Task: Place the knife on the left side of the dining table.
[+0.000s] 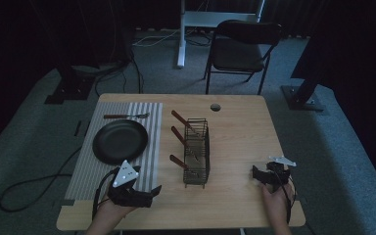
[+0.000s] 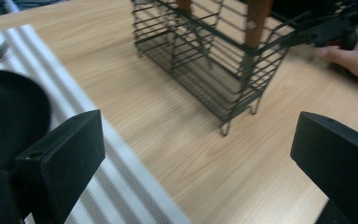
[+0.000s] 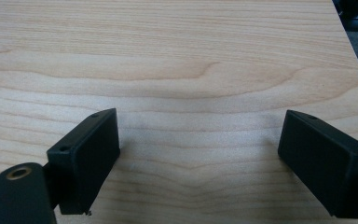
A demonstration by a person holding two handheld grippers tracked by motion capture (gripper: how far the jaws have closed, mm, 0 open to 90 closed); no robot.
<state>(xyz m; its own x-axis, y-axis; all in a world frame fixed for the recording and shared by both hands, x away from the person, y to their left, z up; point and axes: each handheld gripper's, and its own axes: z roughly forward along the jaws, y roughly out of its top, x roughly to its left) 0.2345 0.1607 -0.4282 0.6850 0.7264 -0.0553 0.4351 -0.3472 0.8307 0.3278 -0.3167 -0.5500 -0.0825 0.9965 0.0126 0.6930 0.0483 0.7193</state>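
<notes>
A: What sits at the far left?

B: A striped mat (image 1: 85, 166) on the wooden table (image 1: 240, 137), with a dark plate (image 1: 120, 141) on it. Beyond the plate lies a fork (image 1: 126, 116), too dim in the high view to make out its tines. In the left gripper view the plate is cut off by the frame edge.

A: And the left gripper (image 1: 149, 193)?

B: At the near edge, on the mat's right border, held in the left hand (image 1: 111, 210). Its jaws are spread wide with nothing between them.

A: The middle?

B: A wire rack (image 1: 197, 152), standing upright. Three wooden handles (image 1: 178, 161) stick out of it toward the left; what they belong to is hidden inside the wires.

A: Further right?

B: The right gripper (image 1: 257, 174), well apart from the rack, in the right hand (image 1: 275, 200). Its jaws are spread too, over bare wood. A chair (image 1: 242, 49) stands on the floor beyond the table, mostly lost in shadow.
</notes>
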